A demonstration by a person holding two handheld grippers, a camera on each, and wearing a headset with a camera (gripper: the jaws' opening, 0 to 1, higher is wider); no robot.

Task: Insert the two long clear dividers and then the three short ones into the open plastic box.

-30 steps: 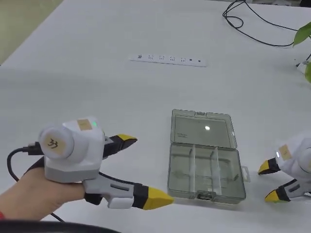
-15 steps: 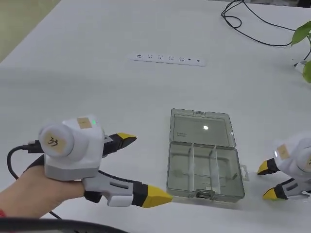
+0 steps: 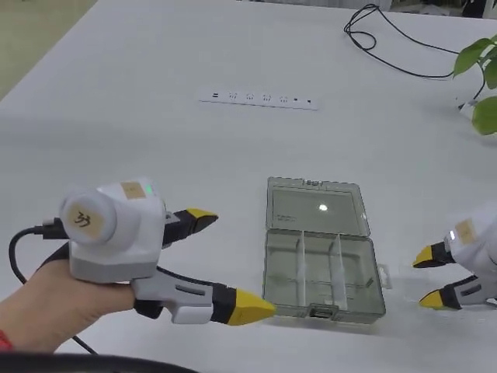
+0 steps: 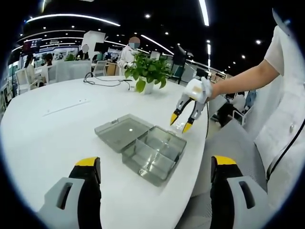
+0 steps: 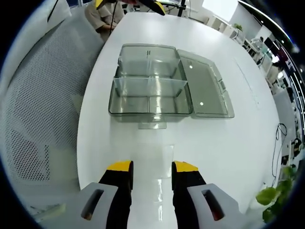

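Note:
An open clear grey plastic box (image 3: 322,272) lies near the table's front edge, its lid (image 3: 314,206) folded flat behind it. Two long dividers (image 3: 299,264) stand upright inside the box; short ones are hard to make out. The box (image 5: 148,81) lies straight ahead in the right gripper view and the box (image 4: 152,152) sits low and central in the left gripper view. My left gripper (image 3: 229,263) hovers left of the box, wide open and holding nothing. My right gripper (image 3: 429,277) hovers just right of the box, open, with nothing between its fingers.
A white power strip (image 3: 260,99) lies farther back on the white table (image 3: 116,116). A black cable (image 3: 388,39) curls at the back right beside a green plant (image 3: 481,85). The front table edge runs close below the box. People stand in the background.
My right gripper has drifted slightly away from me along the box's right side. The left gripper and box have barely moved; the head camera shifted a little.

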